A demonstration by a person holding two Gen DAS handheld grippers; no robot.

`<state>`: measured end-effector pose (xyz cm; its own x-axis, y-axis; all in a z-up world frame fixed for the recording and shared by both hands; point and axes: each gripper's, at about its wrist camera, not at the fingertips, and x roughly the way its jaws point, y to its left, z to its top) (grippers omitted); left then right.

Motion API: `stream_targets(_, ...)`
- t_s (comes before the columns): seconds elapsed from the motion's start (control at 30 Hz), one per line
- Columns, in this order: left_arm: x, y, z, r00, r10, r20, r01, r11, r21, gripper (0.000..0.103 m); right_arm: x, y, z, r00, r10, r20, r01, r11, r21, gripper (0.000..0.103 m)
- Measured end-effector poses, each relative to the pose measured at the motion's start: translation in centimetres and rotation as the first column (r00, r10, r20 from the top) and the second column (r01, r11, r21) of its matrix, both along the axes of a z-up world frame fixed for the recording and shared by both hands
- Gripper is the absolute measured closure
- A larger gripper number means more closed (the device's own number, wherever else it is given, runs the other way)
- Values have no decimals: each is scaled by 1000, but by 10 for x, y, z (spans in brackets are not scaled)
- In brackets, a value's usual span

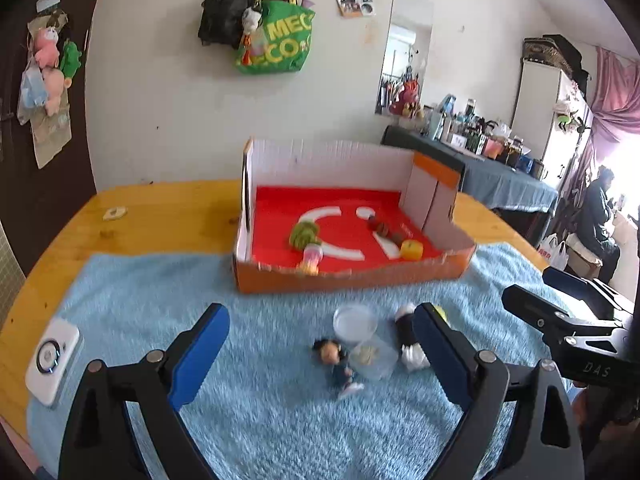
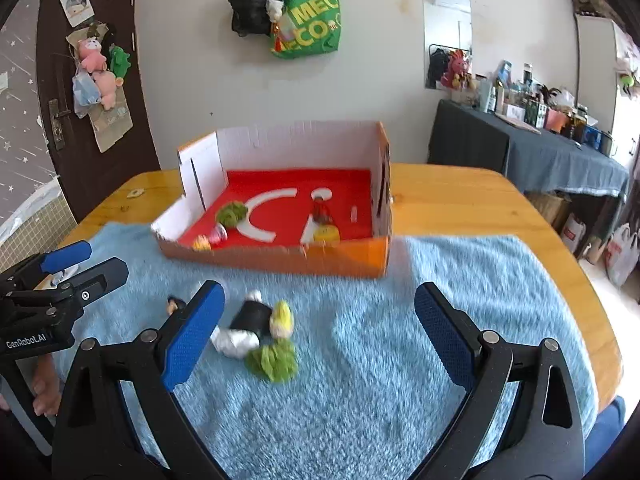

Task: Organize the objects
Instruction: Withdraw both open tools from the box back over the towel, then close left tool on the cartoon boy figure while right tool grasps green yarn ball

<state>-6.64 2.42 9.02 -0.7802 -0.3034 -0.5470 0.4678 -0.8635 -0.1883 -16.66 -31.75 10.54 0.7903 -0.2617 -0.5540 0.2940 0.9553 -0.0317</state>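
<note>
On my far left a white device (image 1: 52, 360) lies at the edge of the blue towel (image 1: 260, 420) that covers the wooden desk (image 1: 160, 216). My left hand-held gripper (image 1: 320, 356) stands wide with nothing gripped; between its blue pads, on the towel, lie a small doll (image 1: 334, 360) and two clear round containers (image 1: 364, 340). Next comes a black-and-white toy (image 2: 246, 328) with a yellow-headed piece (image 2: 282, 318) and a green leafy toy (image 2: 274, 362) beside it. My right hand-held gripper (image 2: 316, 340) also gapes wide and empty above the towel. Beyond, the orange box (image 2: 280, 258) holds several small toys on its red floor.
</note>
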Motion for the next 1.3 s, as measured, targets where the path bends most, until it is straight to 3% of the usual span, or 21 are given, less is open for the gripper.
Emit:
stream_targets(0.23,7,11,-29,999,14,32,-14,1000,-1,8,-8,6,-24,1000,-9,-24,9,1000,-4,6)
stream_targets(0.47,9,11,-49,998,13,67,-17,999,48,8,-11,7,-42,998,-19,-62,19,1000,9,6)
stream_targets(1.3,-10,3,-63,991,6,136,-19,995,96,10,1,-1,-67,986,37,-162,-26,997,68,6)
